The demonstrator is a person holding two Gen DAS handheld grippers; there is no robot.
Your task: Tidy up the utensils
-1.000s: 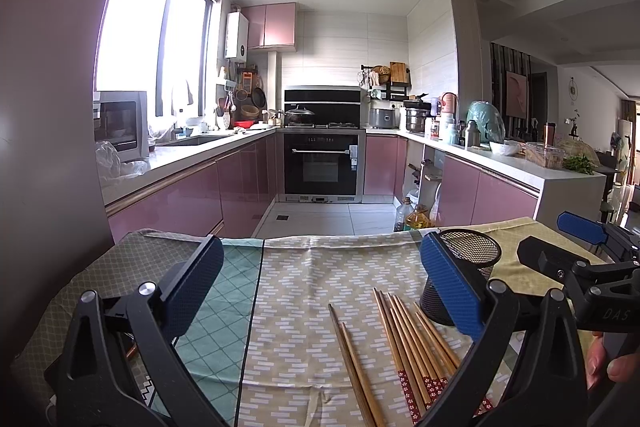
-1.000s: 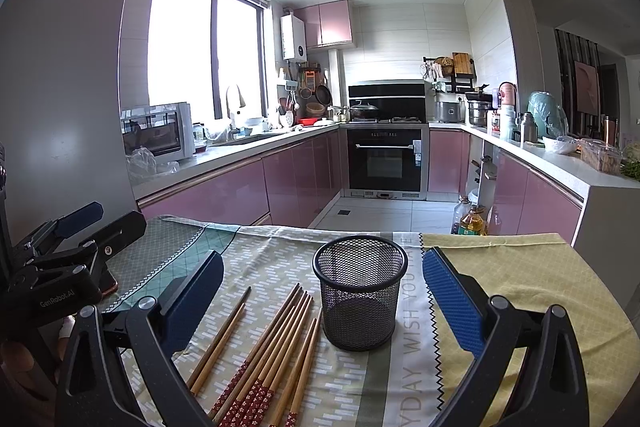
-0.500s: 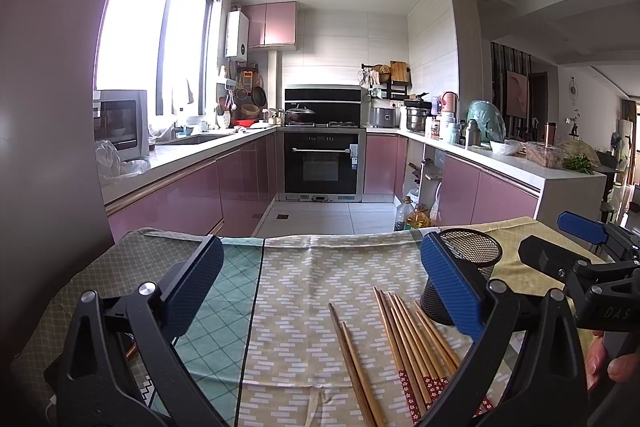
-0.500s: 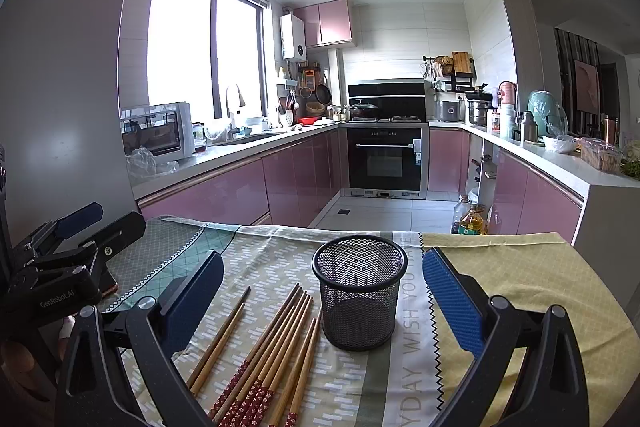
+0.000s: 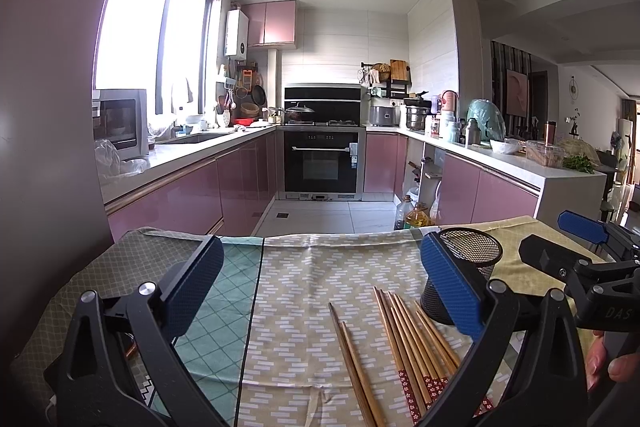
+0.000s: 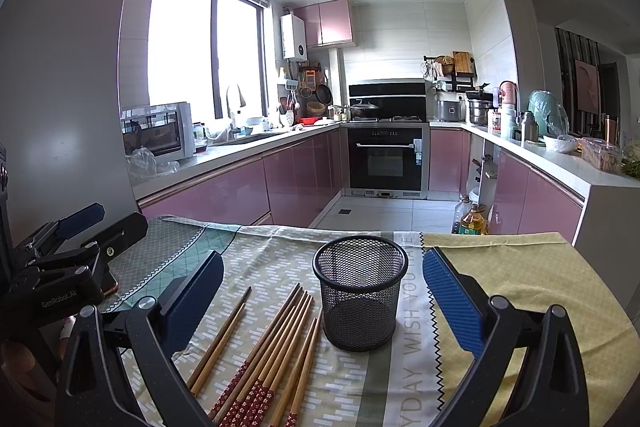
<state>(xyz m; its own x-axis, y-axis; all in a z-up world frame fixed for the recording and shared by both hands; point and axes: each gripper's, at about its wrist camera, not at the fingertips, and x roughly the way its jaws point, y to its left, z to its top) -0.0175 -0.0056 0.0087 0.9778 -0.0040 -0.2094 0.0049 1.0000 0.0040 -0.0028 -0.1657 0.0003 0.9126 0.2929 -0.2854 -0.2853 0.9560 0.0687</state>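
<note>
Right wrist view: chopsticks [image 6: 264, 359] lie lengthwise left of the cup [image 6: 359, 293]; right gripper [image 6: 322, 301], jaws apart, hovers nearest.

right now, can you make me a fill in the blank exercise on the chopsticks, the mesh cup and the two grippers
1. The black mesh cup stands upright and holds ____ chopsticks.
2. The chopsticks lie flat on the tablecloth to the ____ of the cup in the right wrist view.
3. The right gripper and the left gripper both have their jaws ____.

Missing words: no; left; open
</note>
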